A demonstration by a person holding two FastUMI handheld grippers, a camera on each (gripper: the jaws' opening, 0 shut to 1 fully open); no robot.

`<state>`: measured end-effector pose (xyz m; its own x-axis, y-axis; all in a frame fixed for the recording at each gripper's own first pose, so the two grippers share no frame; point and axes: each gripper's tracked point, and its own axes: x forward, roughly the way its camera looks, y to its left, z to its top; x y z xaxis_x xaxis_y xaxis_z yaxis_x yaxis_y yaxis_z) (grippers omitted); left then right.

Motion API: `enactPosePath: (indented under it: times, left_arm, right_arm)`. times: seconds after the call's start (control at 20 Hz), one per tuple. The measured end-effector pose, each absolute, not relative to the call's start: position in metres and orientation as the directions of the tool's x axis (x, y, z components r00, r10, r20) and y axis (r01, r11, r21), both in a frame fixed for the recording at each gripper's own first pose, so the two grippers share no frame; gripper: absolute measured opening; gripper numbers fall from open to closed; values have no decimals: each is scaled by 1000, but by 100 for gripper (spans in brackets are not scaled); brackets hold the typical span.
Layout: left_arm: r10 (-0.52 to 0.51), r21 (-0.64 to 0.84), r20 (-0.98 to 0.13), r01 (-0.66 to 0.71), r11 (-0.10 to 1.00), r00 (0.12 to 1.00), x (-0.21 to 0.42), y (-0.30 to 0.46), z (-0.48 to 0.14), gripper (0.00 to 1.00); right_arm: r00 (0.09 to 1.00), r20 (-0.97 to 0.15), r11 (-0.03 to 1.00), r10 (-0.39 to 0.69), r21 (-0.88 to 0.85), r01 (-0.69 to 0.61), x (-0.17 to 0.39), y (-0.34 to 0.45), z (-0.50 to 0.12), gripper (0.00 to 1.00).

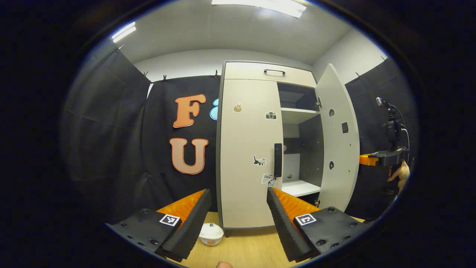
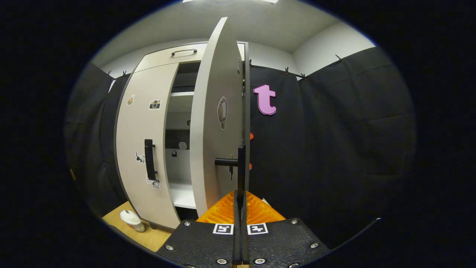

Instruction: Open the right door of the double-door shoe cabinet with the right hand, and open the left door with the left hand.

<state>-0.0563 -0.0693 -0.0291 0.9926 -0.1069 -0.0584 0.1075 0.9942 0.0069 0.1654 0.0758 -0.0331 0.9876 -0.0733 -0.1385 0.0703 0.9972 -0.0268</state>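
left gripper view: my left gripper [image 1: 238,208] is spread wide, released, holding nothing, its fingers [image 1: 193,219] apart and short of the shoe cabinet [image 1: 260,72]. the left door [image 1: 245,149] is closed and faces me, its dark vertical handle [image 1: 277,160] near the inner edge, small stickers [image 1: 259,160] scattered on its face. the right door [image 1: 336,141] stands swung out, showing white shelves [image 1: 297,115] inside. at far right my right gripper [image 1: 375,159] sits just beyond that door's edge, with a hand [image 1: 401,175] behind it. a small white bowl [image 1: 211,233] rests on the wooden floor [image 1: 245,249] before the cabinet.

right gripper view: my right gripper [image 2: 241,193] is clenched, fingers pressed together with no gap, the right door's handle [image 2: 241,167] rising directly ahead of the tips; i cannot tell whether both fingers pinch it. the right door [image 2: 214,119] is open edge-on to me, the left door [image 2: 143,141] shut, with its handle [image 2: 149,159] dark against the pale panel.
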Motion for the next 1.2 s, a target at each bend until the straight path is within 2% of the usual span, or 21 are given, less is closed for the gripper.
enactPosePath:
  times: [0.3,0.55,0.7,0.85,0.95,1.0,1.05,1.1,1.15,1.2]
  left_arm:
    - [-105,21,-56,107,994,993,-47,-87,-26,95]
    - [-119,18,-53,120,993,992,-40,-102,-24,98]
    - [-130,15,-43,131,991,991,-33,-110,-22,95]
    - [-142,3,-52,142,990,989,-23,-118,-25,96]
    - [-148,2,-58,149,989,987,-14,-124,-28,96]
    - [-151,1,-61,152,988,987,-7,-128,-29,96]
    - [-154,0,-61,154,988,986,1,-132,-31,96]
    - [-157,-5,-60,157,988,986,8,-136,-32,96]
    - [-161,-12,-57,160,987,985,16,-141,-33,96]
    - [-161,-20,-56,160,987,985,24,-144,-34,96]
  right_arm:
    - [990,-124,998,-59,4,60,167,69,-32,0]
    - [989,-109,995,-101,-27,99,169,52,-30,0]
    - [988,-117,994,-96,41,101,167,58,-33,0]
    - [987,-110,991,-114,55,120,166,54,-31,5]
    - [984,-98,987,-149,45,154,164,47,-29,24]
    - [983,-93,986,-156,42,160,165,46,-28,43]
    - [981,-90,984,-170,34,174,164,43,-28,52]
    - [979,-88,983,-182,24,184,163,39,-28,66]
    - [978,-83,981,-191,14,193,163,36,-27,66]
    - [976,-78,979,-202,12,204,161,33,-26,81]
